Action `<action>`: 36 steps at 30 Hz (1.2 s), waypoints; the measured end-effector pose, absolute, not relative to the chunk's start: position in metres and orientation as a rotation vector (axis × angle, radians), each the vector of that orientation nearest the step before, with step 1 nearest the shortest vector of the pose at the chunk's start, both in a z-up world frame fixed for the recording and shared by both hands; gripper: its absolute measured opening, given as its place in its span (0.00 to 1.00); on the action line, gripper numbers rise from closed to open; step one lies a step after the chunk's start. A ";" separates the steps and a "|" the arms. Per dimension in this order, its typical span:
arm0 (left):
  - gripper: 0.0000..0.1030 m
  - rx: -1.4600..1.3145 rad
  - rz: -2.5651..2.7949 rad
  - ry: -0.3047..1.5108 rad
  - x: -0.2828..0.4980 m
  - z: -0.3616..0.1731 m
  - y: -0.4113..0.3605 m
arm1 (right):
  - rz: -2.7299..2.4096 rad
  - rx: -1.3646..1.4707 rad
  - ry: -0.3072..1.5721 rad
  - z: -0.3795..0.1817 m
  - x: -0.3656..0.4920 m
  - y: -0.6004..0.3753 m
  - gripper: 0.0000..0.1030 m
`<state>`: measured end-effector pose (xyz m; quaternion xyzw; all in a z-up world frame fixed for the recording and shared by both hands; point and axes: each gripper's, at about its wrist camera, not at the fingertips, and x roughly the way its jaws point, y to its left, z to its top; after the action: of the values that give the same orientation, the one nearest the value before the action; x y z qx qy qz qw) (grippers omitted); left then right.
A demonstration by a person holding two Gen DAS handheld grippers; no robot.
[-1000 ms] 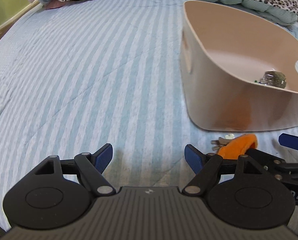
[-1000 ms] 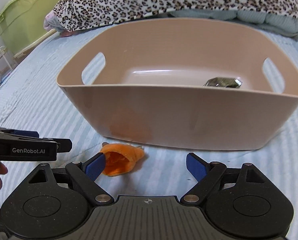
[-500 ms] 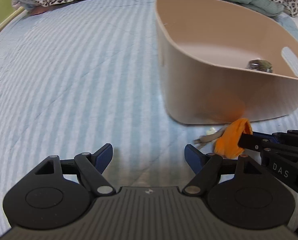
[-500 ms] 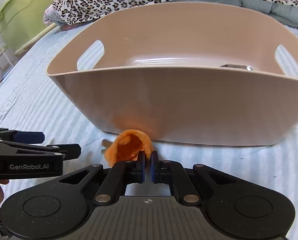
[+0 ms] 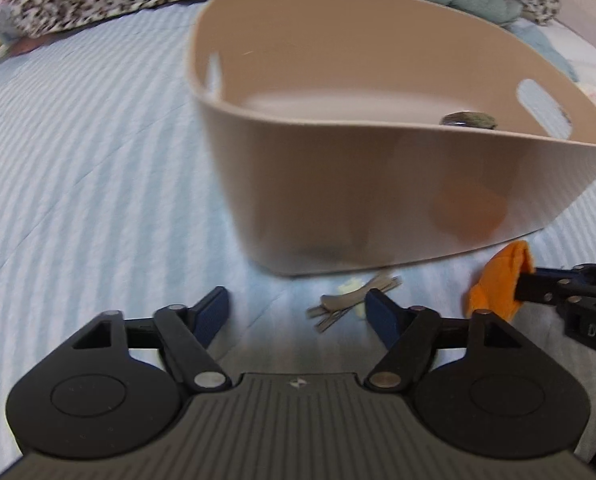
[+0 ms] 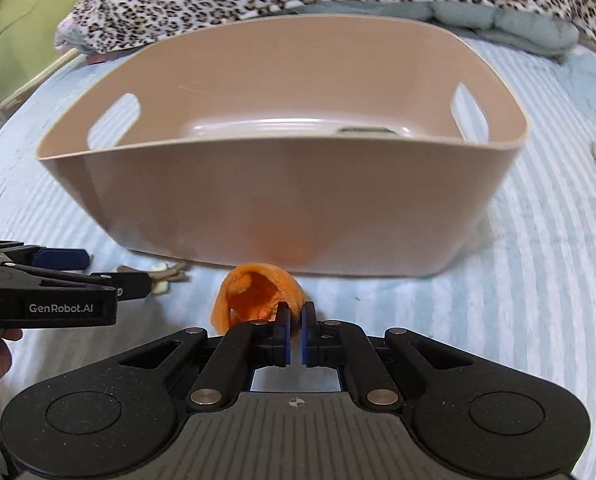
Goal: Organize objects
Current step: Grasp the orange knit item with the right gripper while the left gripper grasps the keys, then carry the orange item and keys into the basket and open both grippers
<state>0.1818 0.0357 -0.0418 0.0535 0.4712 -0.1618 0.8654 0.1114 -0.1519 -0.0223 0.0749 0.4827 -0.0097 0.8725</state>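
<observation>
Your right gripper (image 6: 293, 330) is now clenching the orange plush piece (image 6: 257, 294), lifting it clear and uncovering the hair clips (image 5: 352, 302) on the bed beside the beige basket (image 6: 281, 208); your left gripper (image 5: 298, 312) is hanging released, nearing them.

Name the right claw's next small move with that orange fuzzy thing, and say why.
Probably lift. The right claw is shut on the fuzzy orange fabric piece, which sits low on the striped bedsheet, below the rim of the beige plastic bin; it must clear that rim.
</observation>
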 end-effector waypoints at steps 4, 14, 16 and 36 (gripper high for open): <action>0.37 0.079 -0.407 1.004 0.181 -0.045 0.031 | -0.024 0.163 1.003 -0.027 0.112 -0.154 0.04; 0.16 -0.014 -0.424 1.082 0.173 -0.042 0.049 | -0.014 0.177 0.994 -0.024 0.109 -0.156 0.04; 0.15 -0.010 -0.428 1.082 0.170 -0.042 0.049 | -0.013 0.175 0.990 -0.022 0.106 -0.155 0.04; 0.15 0.037 -0.451 0.945 0.127 0.003 0.054 | 0.024 0.170 0.909 0.013 0.079 -0.157 0.04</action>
<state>0.1270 0.0543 0.0034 0.0174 0.4511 -0.2154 0.8659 0.0788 -0.1574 0.0134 0.0822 0.4385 0.0117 0.8949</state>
